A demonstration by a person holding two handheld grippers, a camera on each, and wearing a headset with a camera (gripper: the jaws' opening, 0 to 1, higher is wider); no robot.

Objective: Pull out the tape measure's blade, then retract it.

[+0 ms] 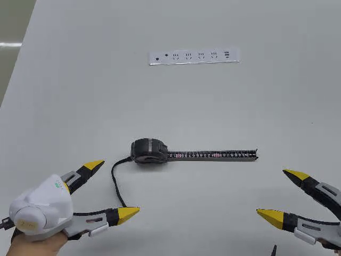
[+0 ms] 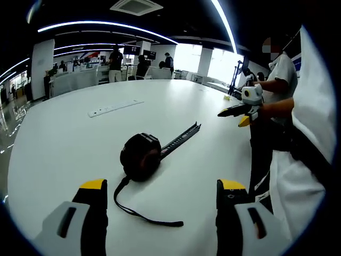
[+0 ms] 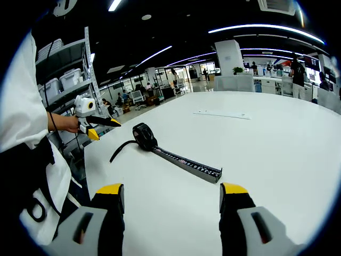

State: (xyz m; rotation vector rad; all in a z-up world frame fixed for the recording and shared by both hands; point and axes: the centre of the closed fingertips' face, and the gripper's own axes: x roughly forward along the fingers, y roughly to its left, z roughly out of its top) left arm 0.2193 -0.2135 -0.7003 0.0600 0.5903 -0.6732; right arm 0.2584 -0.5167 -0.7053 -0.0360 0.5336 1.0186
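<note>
Both hand-held grippers sit at the bottom edge of the head view: the left gripper (image 1: 114, 186) at lower left and the right gripper (image 1: 274, 192) at lower right, each with its jaws spread wide and holding nothing. Between and above them, near the centre of the frame, the tape measure (image 1: 149, 151) lies on the white table (image 1: 80, 96), well apart from both grippers. Its blade (image 1: 213, 155) is already drawn partway out and rests flat, markings up. The long axis runs left to right across the frame, almost level: case at the left end, hook (image 1: 256, 155) at the right end, pointing toward the right edge. A black wrist strap (image 1: 114, 178) curls from the case down toward the left gripper. Probable hazards: the case may slide on the smooth surface if the hook is pulled while the case is unheld; the strap may snag a left jaw; an unchecked blade may snap back. A power strip (image 1: 193, 56) lies at upper centre.
</note>
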